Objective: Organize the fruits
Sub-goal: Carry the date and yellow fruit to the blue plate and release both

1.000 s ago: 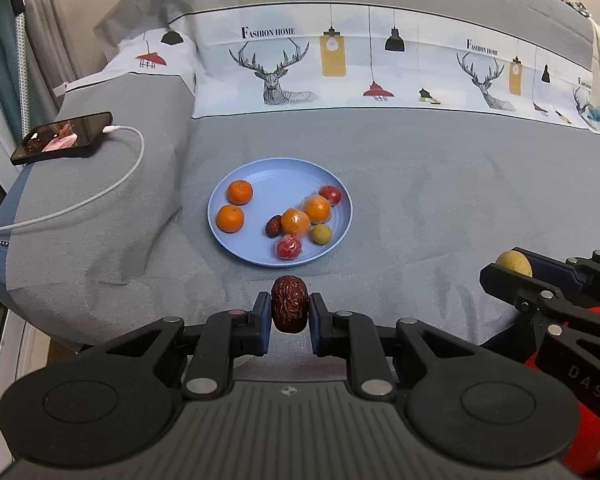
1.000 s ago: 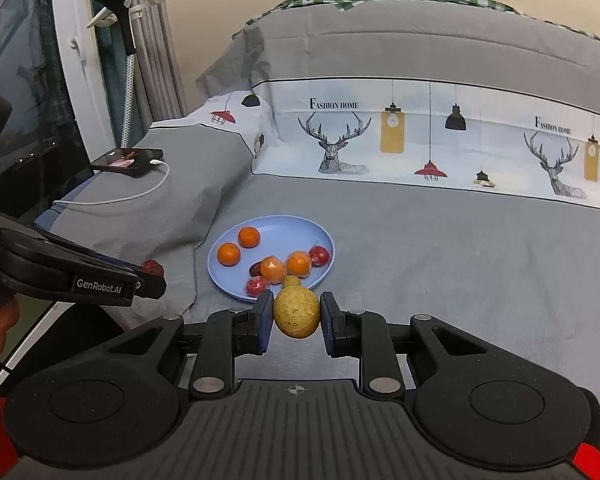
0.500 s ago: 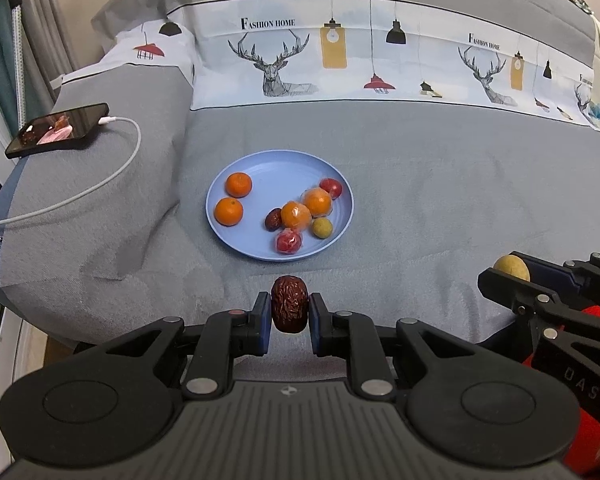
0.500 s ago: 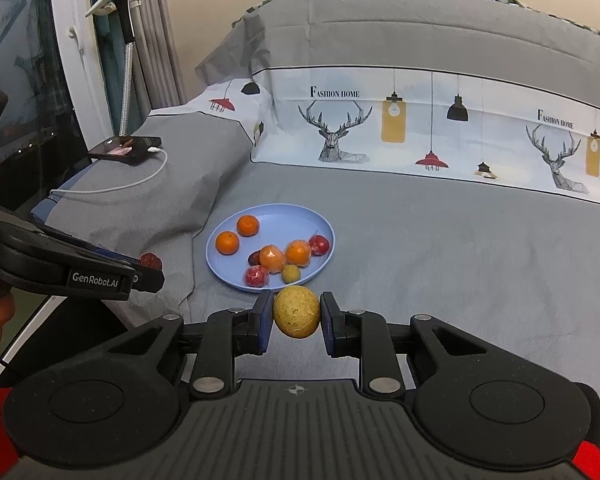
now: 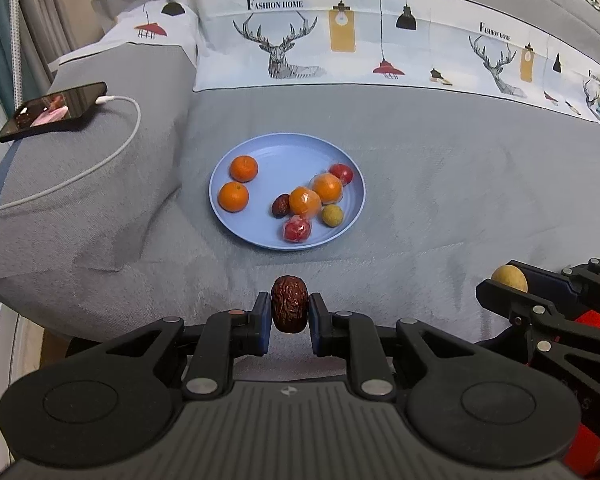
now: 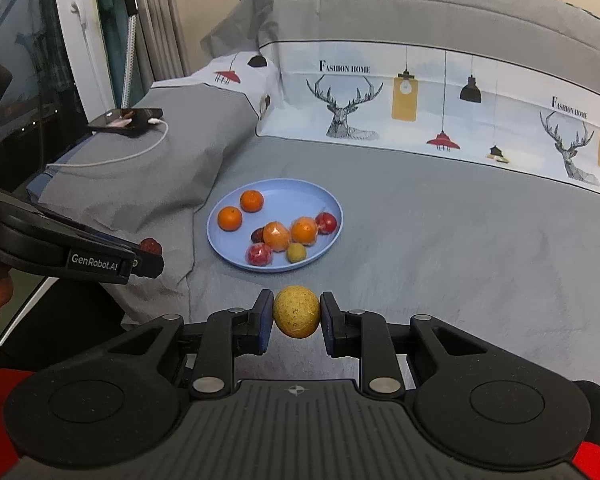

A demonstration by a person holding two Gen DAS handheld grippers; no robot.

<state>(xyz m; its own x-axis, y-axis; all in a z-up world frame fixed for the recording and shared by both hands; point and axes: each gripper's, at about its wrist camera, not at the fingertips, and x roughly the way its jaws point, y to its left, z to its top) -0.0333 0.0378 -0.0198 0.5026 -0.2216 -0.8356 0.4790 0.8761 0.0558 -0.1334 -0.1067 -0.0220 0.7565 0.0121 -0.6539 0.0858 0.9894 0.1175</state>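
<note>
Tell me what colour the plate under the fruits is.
Light blue plate, plain with no pattern; the left wrist view shows it best.

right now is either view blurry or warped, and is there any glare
Left wrist view: sharp, fisheye bends the grey bed's far edge; soft sheen on the round blue plate. Right wrist view: equally warped, slight blur on the cover at right, no strong glare.

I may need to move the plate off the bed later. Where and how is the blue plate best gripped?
Likely the blue plate's raised rim at its bare far-left edge, one jaw over the lip and one under. The rim is the only thin graspable part; the fruit crowds the near-right side, and the two oranges sit slightly inward.
</note>
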